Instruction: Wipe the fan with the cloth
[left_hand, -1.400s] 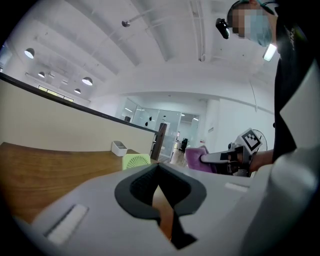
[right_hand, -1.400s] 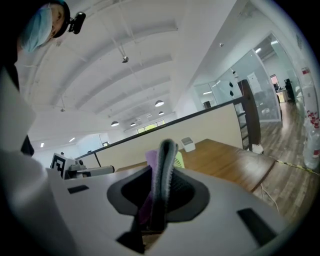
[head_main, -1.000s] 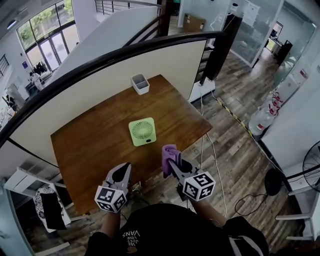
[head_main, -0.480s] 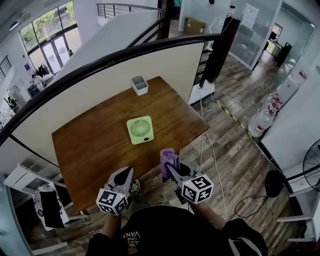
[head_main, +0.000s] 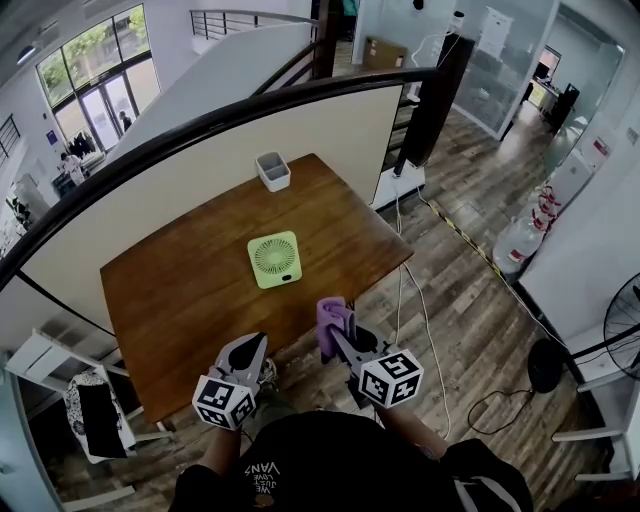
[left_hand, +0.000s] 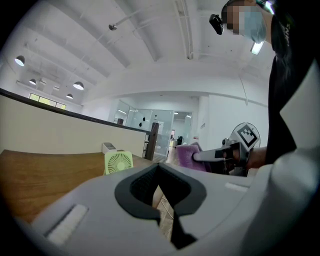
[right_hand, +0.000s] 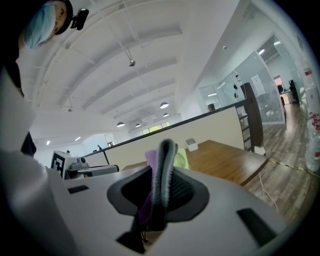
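A pale green square fan (head_main: 275, 259) lies flat near the middle of the wooden table (head_main: 180, 300). It also shows in the left gripper view (left_hand: 119, 162), and in the right gripper view (right_hand: 181, 159) it is half hidden behind the cloth. My right gripper (head_main: 335, 335) is shut on a purple cloth (head_main: 333, 316), held off the table's near edge and short of the fan. The cloth (right_hand: 162, 170) stands up between the jaws. My left gripper (head_main: 250, 350) is shut with nothing in it, level with the right one and also short of the table.
A small white bin (head_main: 272, 170) stands at the table's far edge against a low wall with a black rail (head_main: 300, 95). A chair (head_main: 90, 410) sits left of me. Water bottles (head_main: 520, 245), a floor cable (head_main: 425, 330) and a floor fan (head_main: 625, 330) lie to the right.
Both grippers have shifted a little, side by side, with the cloth still in the right one. The fan has stayed where it was on the table.
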